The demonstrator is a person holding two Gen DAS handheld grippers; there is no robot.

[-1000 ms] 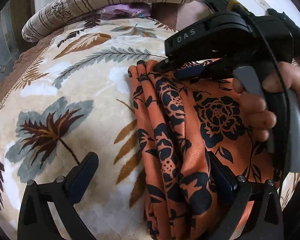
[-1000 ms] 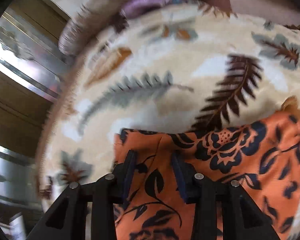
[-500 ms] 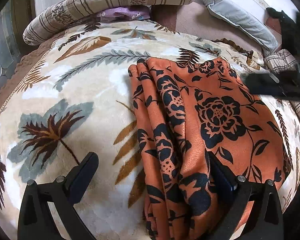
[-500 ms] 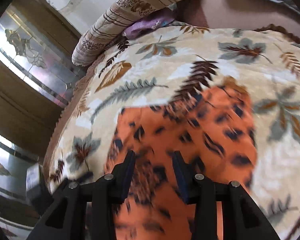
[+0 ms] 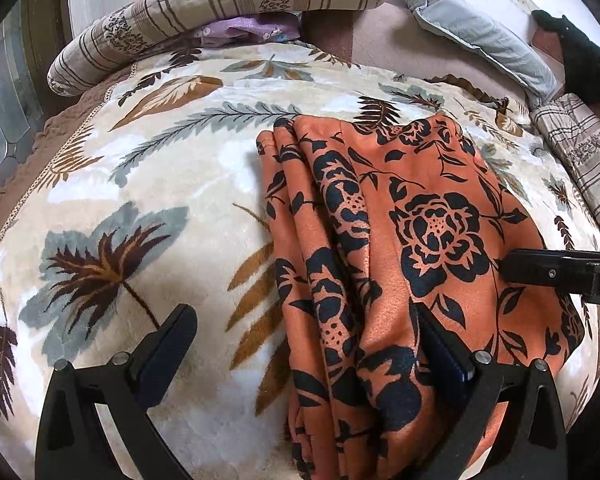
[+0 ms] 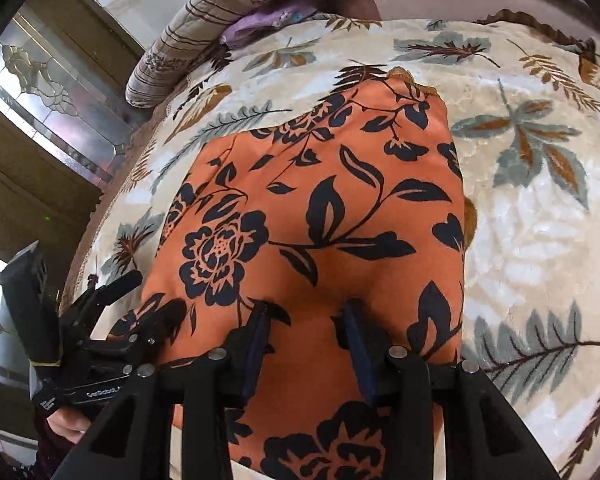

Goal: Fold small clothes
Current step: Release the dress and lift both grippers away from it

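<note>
On the leaf-print blanket (image 5: pixel 148 184), left gripper (image 5: pixel 304 344) spread wide over orange garment (image 5: pixel 420 208); right gripper (image 6: pixel 306 312) part-open, gripping nothing

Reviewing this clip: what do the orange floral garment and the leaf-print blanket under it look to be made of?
Orange garment: likely a thin woven fabric, satin-like; it shows a soft sheen and falls in smooth narrow pleats along one edge. Fibre cannot be told.
Leaf-print blanket: seemingly plush fleece; its surface looks fuzzy and thick, with a patchy velvety shine and soft-edged print.
</note>
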